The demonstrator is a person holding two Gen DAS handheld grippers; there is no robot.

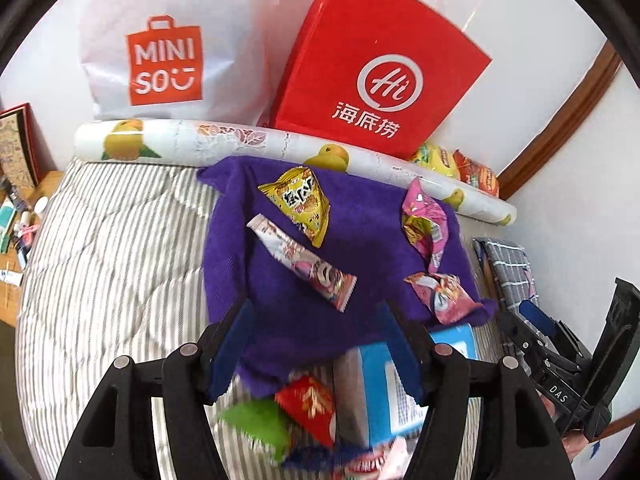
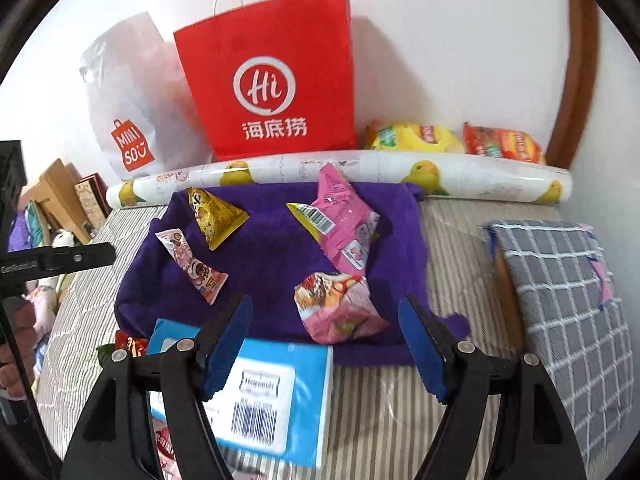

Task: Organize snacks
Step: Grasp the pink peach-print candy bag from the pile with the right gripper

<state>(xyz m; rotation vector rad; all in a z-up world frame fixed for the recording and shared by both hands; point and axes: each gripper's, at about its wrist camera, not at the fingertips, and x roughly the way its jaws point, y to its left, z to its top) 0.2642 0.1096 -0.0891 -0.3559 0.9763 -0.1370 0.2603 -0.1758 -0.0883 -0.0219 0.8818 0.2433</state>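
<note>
A purple towel (image 1: 360, 248) lies on the striped bedspread with loose snacks on it: a yellow packet (image 1: 298, 204), a long white-and-pink packet (image 1: 304, 266) and two pink packets (image 1: 426, 220) (image 1: 440, 296). My left gripper (image 1: 316, 344) hovers open over the towel's near edge with nothing between its blue pads. Below it lie a blue box (image 1: 384, 384), a red packet (image 1: 310, 402) and a green packet (image 1: 256, 428). My right gripper (image 2: 326, 344) is open above the blue box (image 2: 276, 392) and the nearest pink packet (image 2: 336, 312), touching neither.
A red paper bag (image 1: 380, 64) and a white shopping bag (image 1: 160, 52) lean on the wall behind a fruit-printed roll (image 1: 280, 144). More snack bags (image 2: 460, 140) sit behind the roll. A grey checked cushion (image 2: 560, 288) lies to the right. A cluttered desk (image 1: 20, 208) is at the left.
</note>
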